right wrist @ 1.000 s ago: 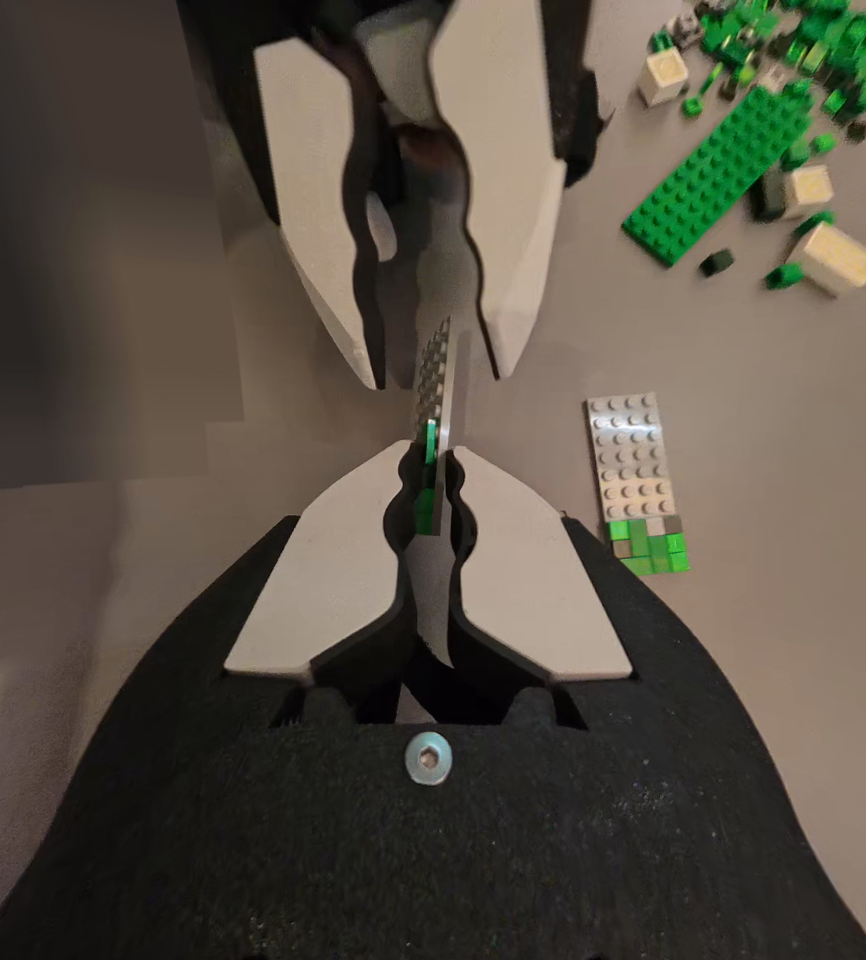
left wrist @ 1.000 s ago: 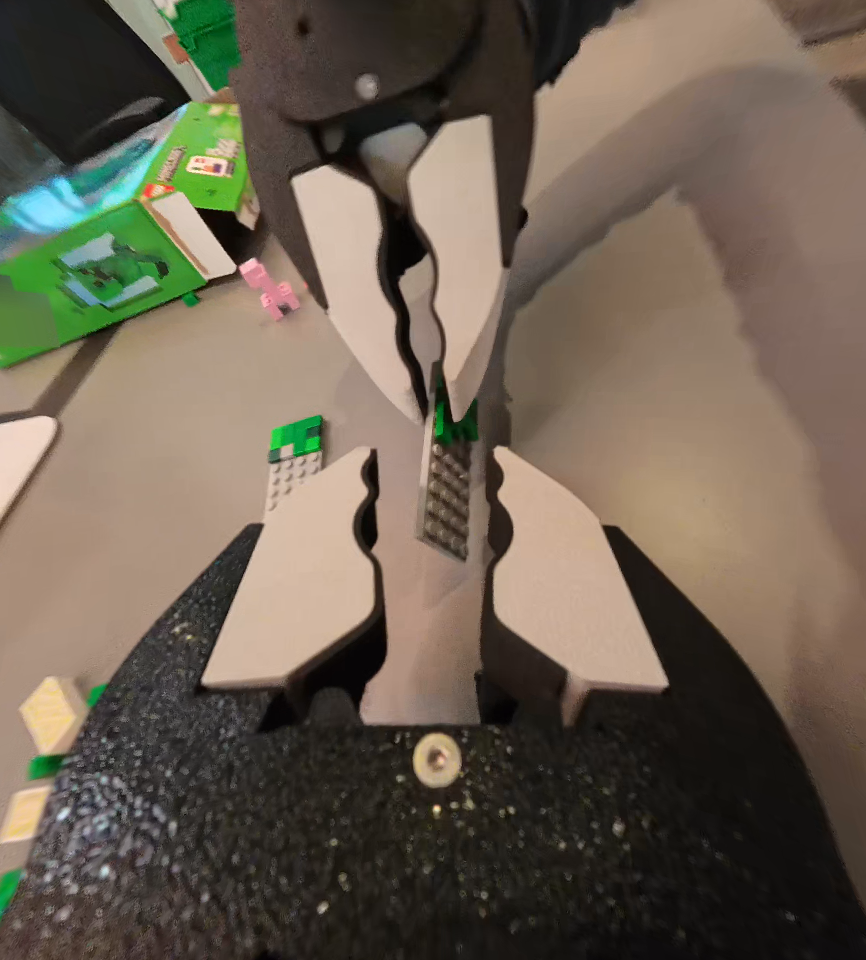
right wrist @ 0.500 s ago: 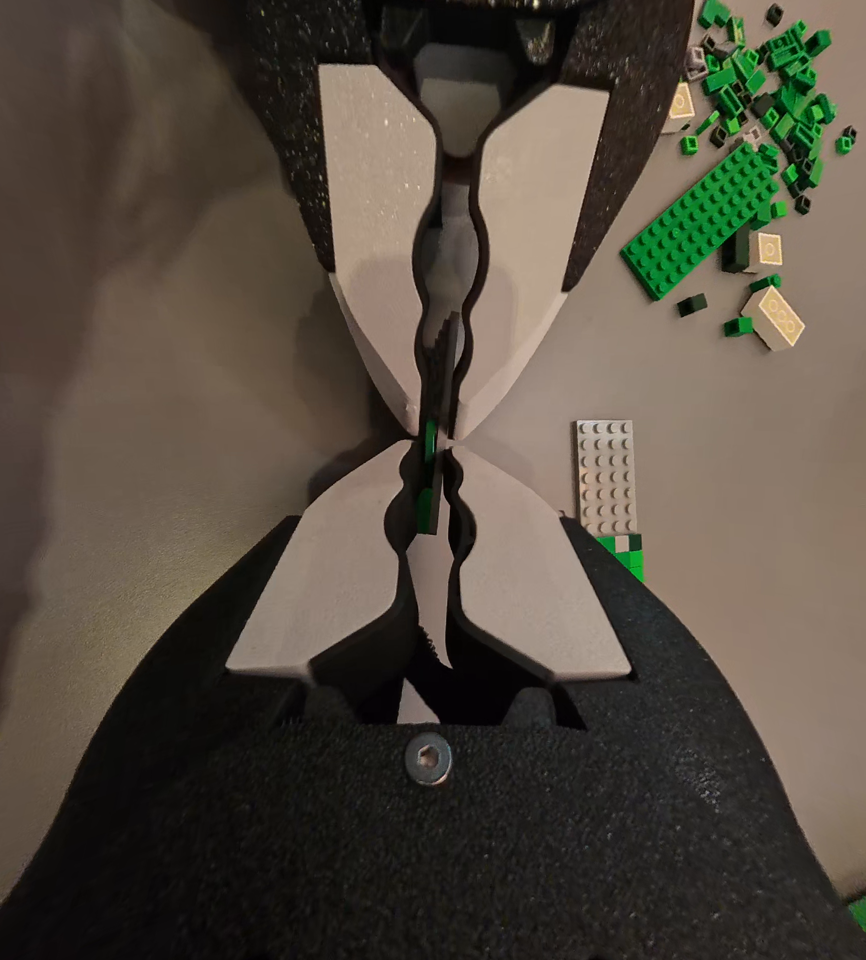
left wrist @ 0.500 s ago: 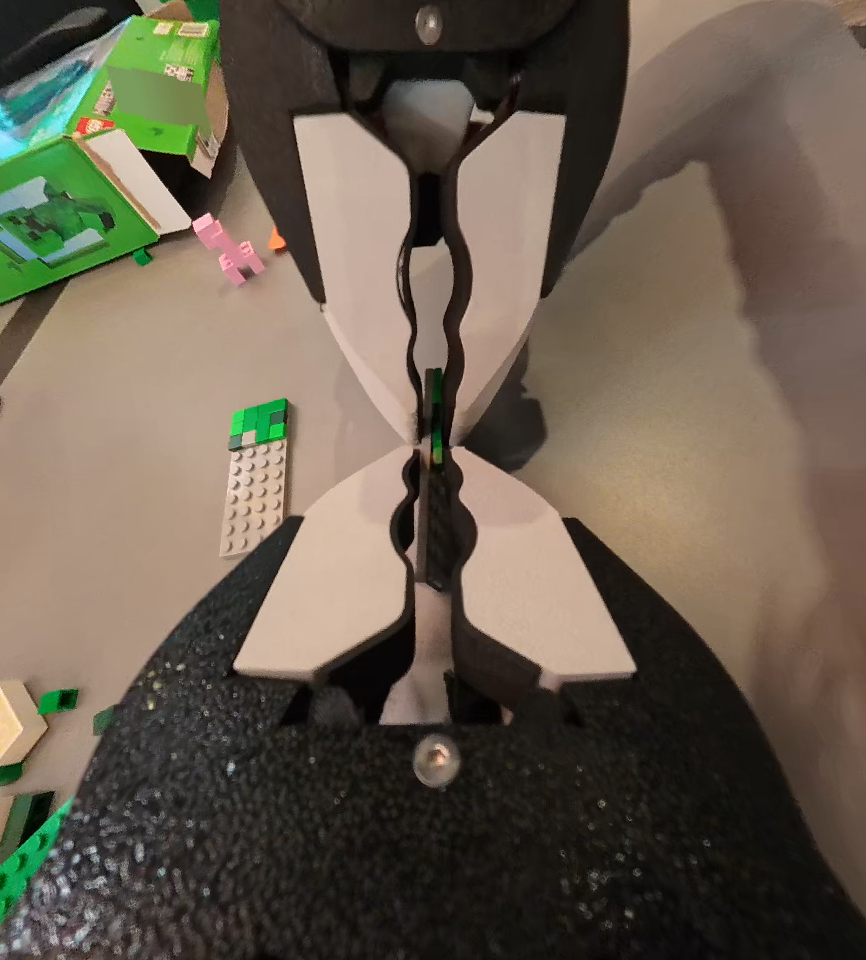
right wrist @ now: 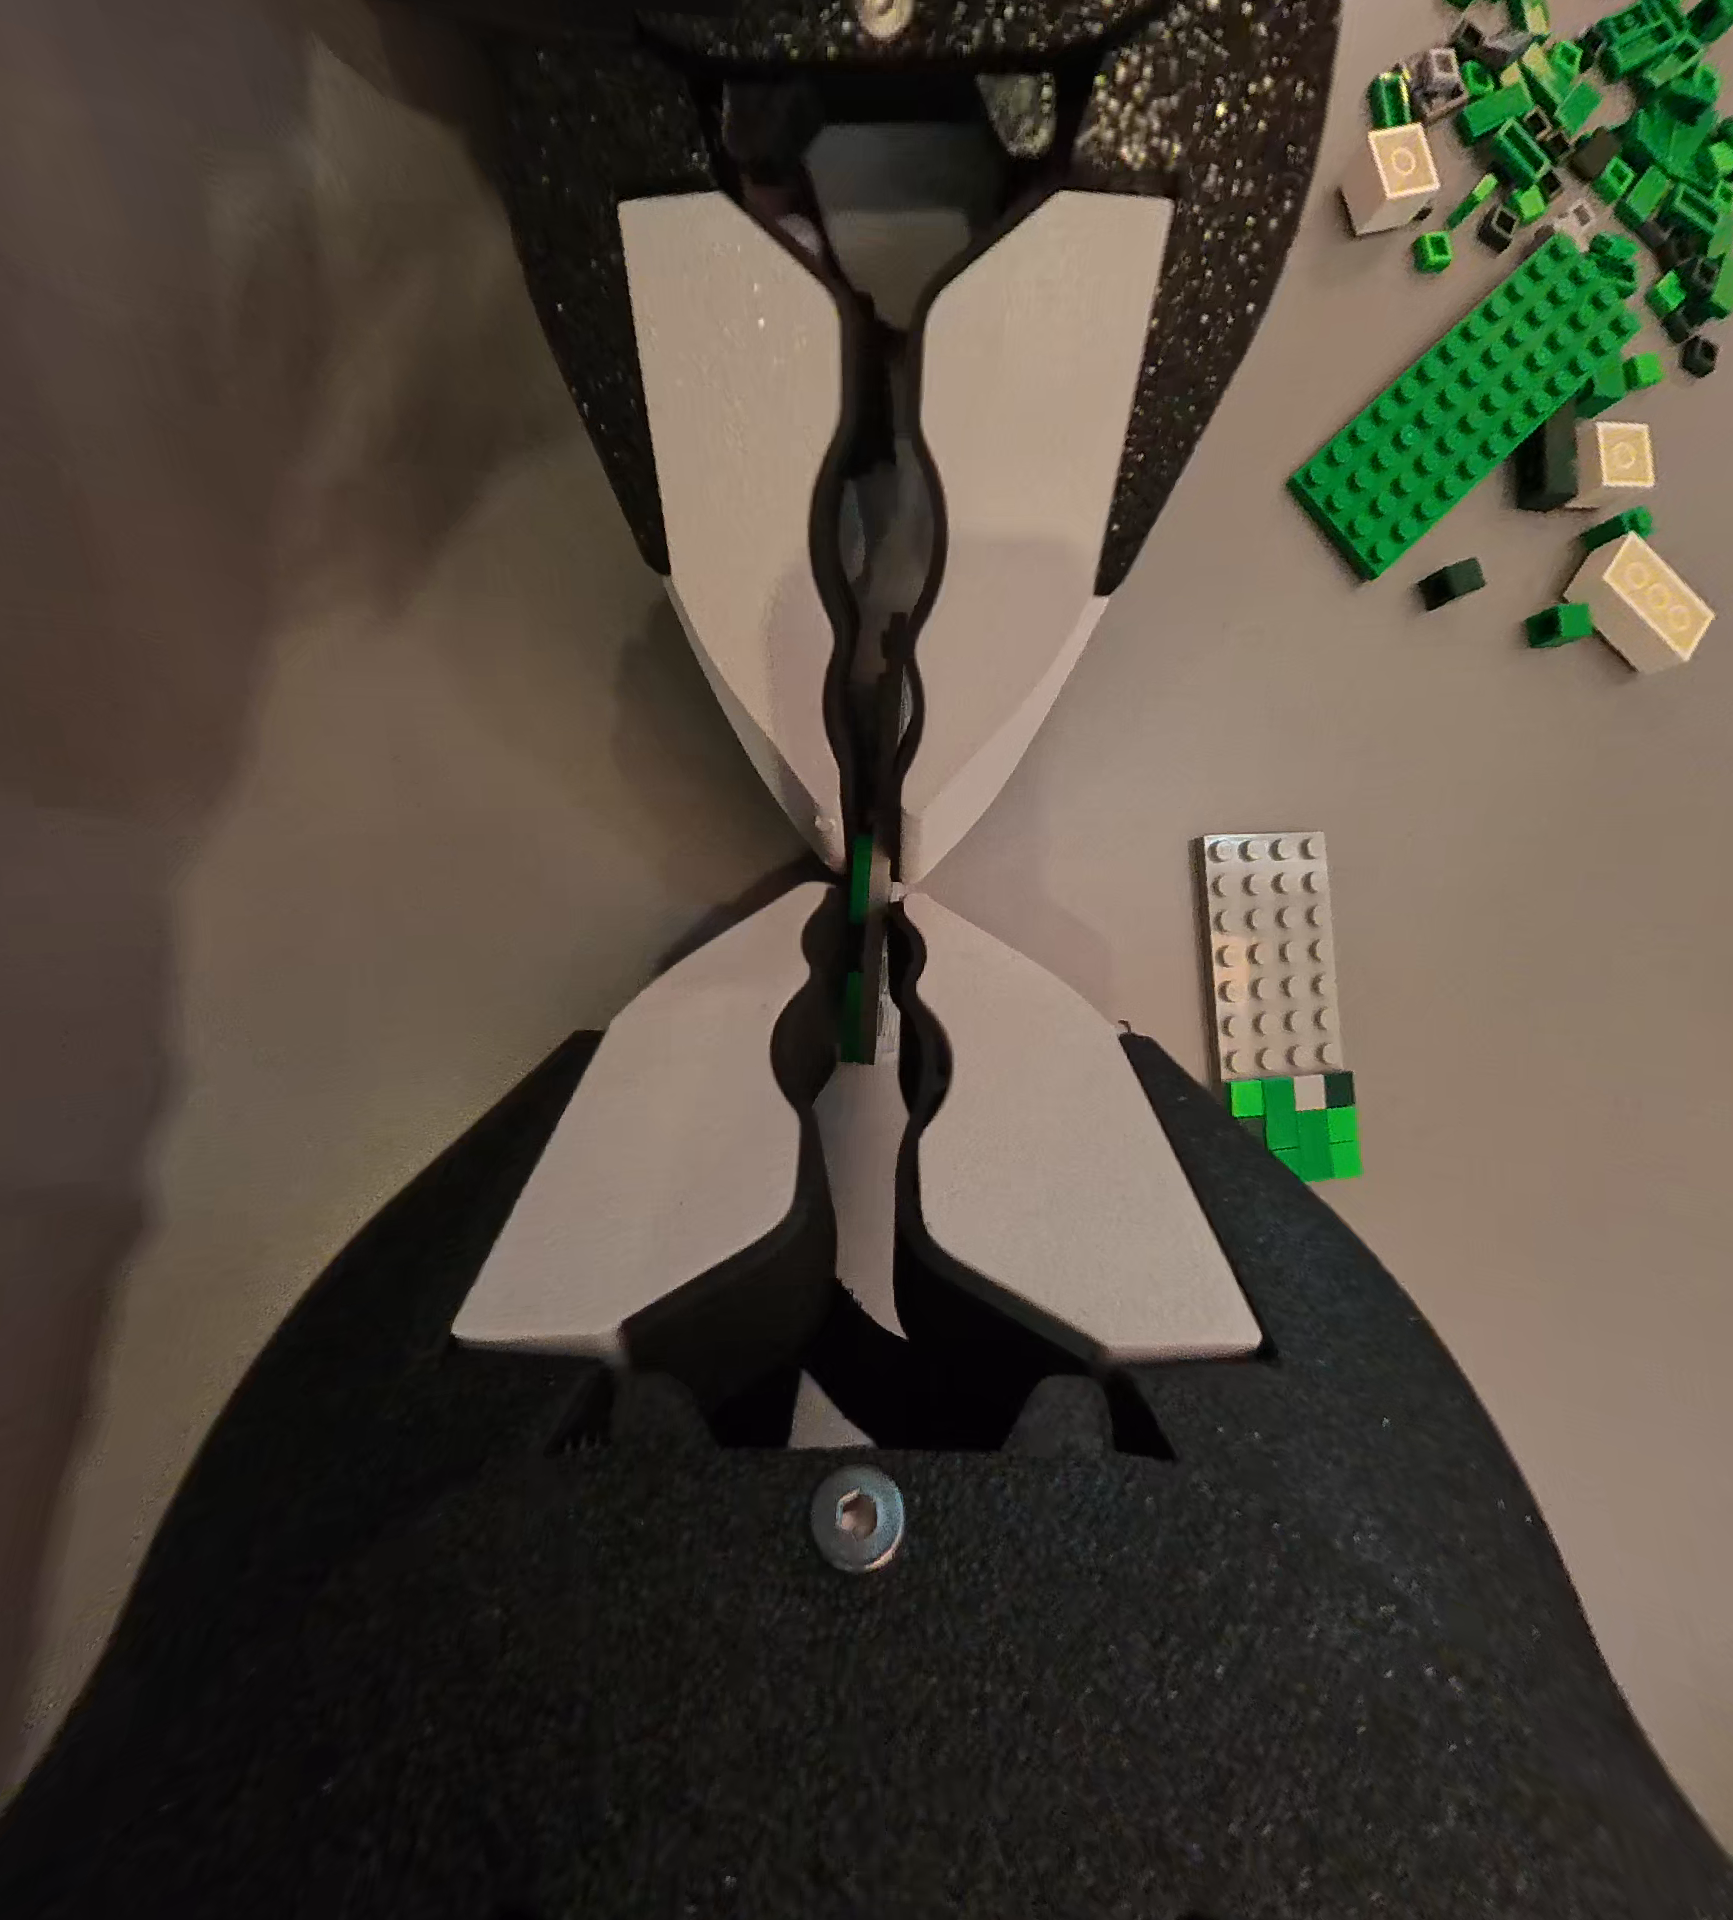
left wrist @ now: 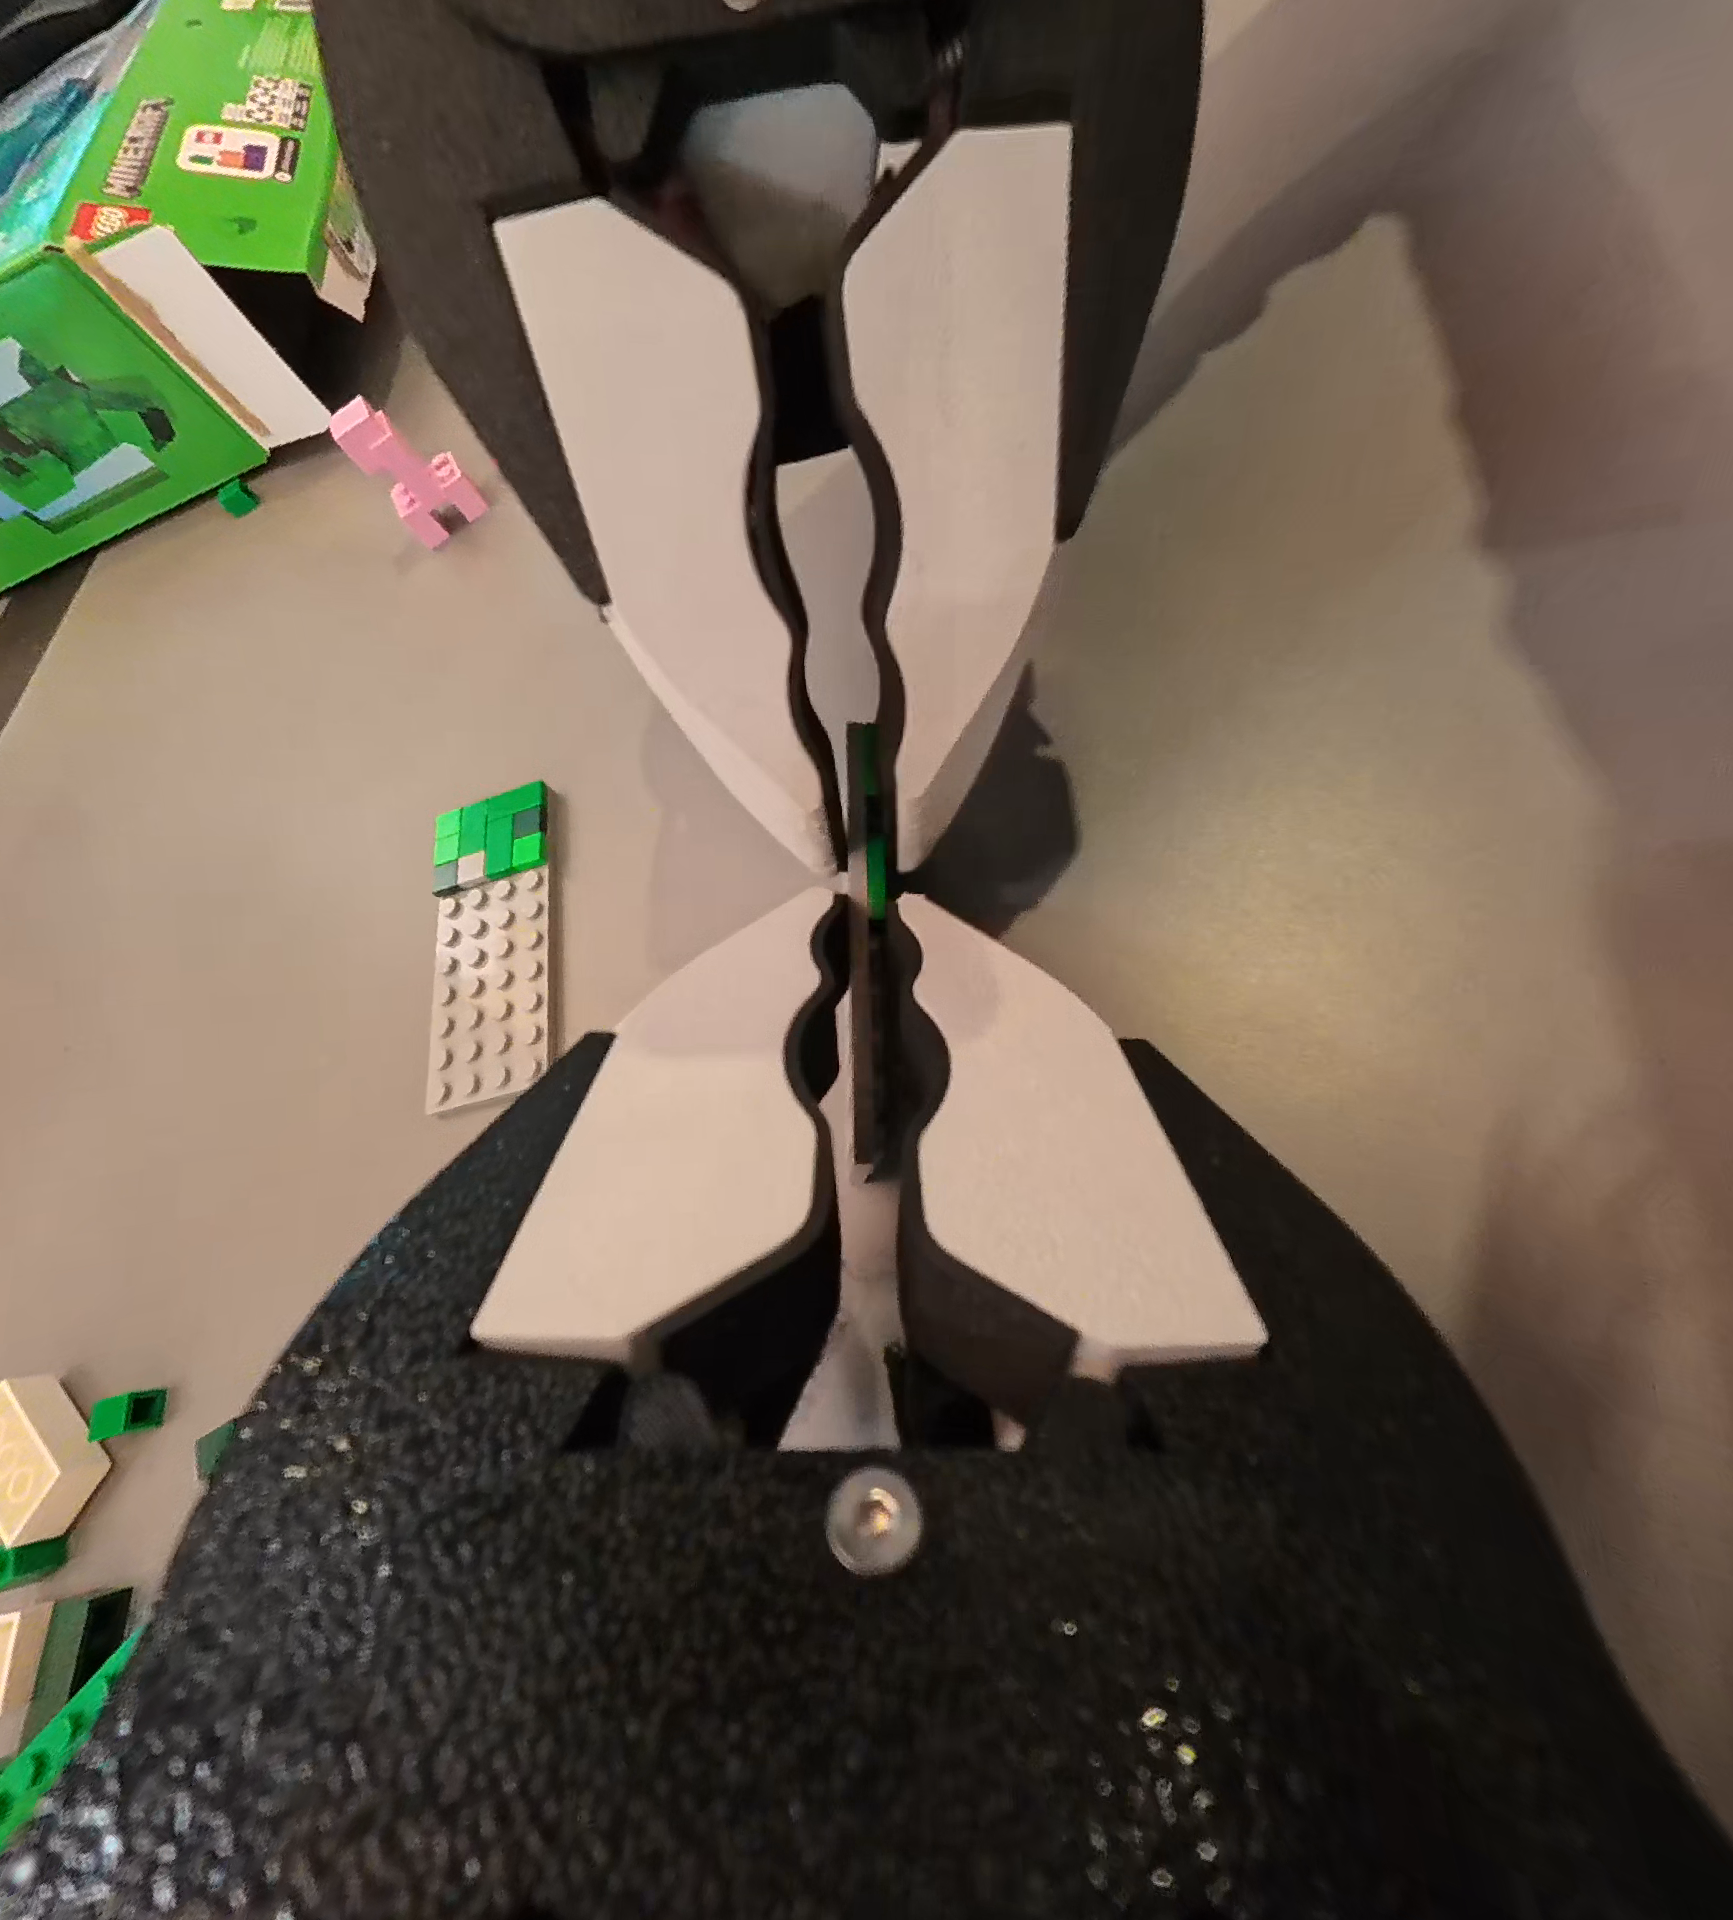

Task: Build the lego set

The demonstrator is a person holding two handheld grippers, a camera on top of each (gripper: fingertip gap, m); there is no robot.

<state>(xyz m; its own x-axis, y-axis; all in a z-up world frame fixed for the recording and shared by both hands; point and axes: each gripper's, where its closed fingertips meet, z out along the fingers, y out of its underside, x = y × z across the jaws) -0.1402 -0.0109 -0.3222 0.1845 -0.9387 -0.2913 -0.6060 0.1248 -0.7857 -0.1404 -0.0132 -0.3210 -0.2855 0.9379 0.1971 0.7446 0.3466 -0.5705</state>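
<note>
Lying flat on the grey table [left wrist: 218, 935], a second studded plate [left wrist: 493, 987] and the green box [left wrist: 62, 416] sat well clear. Both tongs, left gripper [left wrist: 867, 899] and right gripper [right wrist: 867, 899], were clamped tip to tip on one thin grey plate [left wrist: 870, 1039] held edge-on above the table (green tiles at one end). Stiff, light and probably slippery, it wanted gripping across its flat faces.

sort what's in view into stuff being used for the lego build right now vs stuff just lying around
In use:
- grey plate with green tiles, held edge-on
- left tool, shut on one end
- right tool, shut on the other end

Lying about:
- second grey plate with green tiles
- long green plate
- loose green brick pile
- green box
- pink figure
</note>
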